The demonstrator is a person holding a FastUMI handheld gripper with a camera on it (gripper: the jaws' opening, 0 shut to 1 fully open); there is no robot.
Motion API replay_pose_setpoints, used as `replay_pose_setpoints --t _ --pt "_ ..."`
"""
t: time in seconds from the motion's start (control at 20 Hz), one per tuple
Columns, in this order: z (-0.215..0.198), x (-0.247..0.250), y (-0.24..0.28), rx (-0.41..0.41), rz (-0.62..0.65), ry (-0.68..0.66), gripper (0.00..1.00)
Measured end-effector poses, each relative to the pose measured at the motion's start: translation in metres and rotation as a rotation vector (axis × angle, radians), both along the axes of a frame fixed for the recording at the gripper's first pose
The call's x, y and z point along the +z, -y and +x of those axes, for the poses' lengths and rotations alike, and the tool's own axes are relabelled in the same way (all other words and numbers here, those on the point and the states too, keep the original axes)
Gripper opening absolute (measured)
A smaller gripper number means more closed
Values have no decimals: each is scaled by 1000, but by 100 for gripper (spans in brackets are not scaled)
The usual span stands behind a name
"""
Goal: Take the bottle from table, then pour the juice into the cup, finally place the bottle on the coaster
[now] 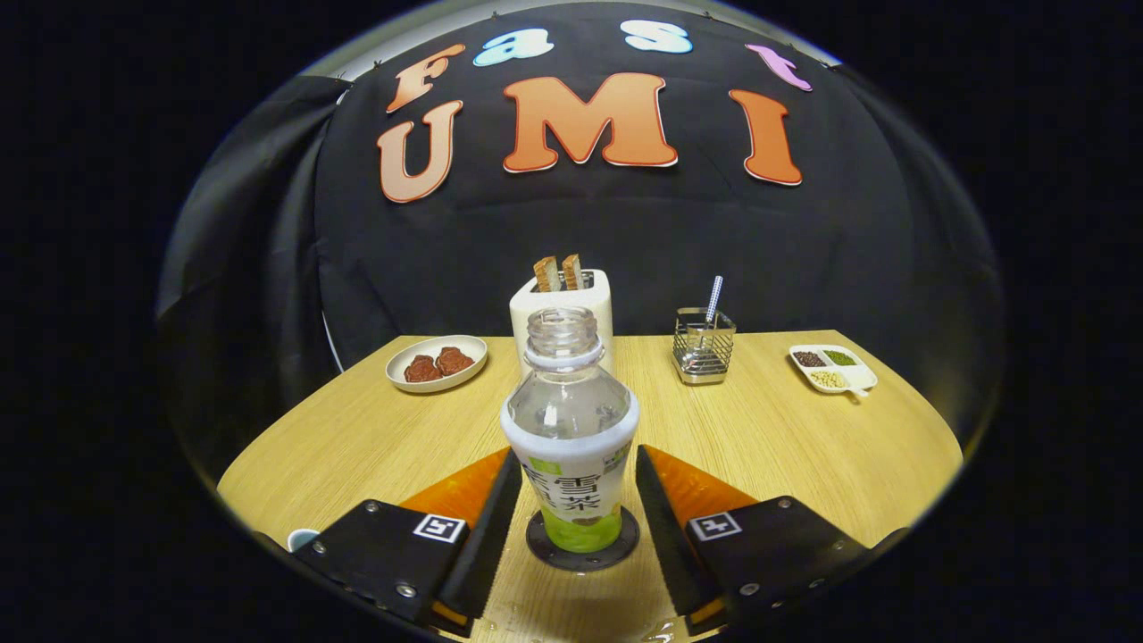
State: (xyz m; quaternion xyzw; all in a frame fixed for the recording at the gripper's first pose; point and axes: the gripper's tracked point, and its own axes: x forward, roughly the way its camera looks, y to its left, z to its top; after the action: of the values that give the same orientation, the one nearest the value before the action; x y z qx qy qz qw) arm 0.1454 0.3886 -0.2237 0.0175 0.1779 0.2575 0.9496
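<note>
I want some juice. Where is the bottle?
The bottle stands upright on the round coaster, between the open gripper's fingers, with the toaster behind it.

A white toaster (563,314) with two browned slices of toast (558,272) standing in its slots sits at the far edge of a light wooden bench (786,438), against the booth's black cloth wall. To one side of it an oval plate (437,362) carries two reddish-brown pieces of food that lie side by side, while on the other side a wire metal holder (704,346) keeps a patterned straw (713,299) leaning upright. Further along the same edge lies a small white divided dish (832,368), its compartments filled separately with dark, green and pale beans.
</note>
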Motion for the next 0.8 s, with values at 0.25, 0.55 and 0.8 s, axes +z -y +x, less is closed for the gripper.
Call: replay_pose_setpoints --t 0.25,0.55,0.8 --pt "-19 37 35 -43 9 50 97" --pt "-64 114 112 -126 9 172 97" --pt "-102 170 178 -213 23 266 97"
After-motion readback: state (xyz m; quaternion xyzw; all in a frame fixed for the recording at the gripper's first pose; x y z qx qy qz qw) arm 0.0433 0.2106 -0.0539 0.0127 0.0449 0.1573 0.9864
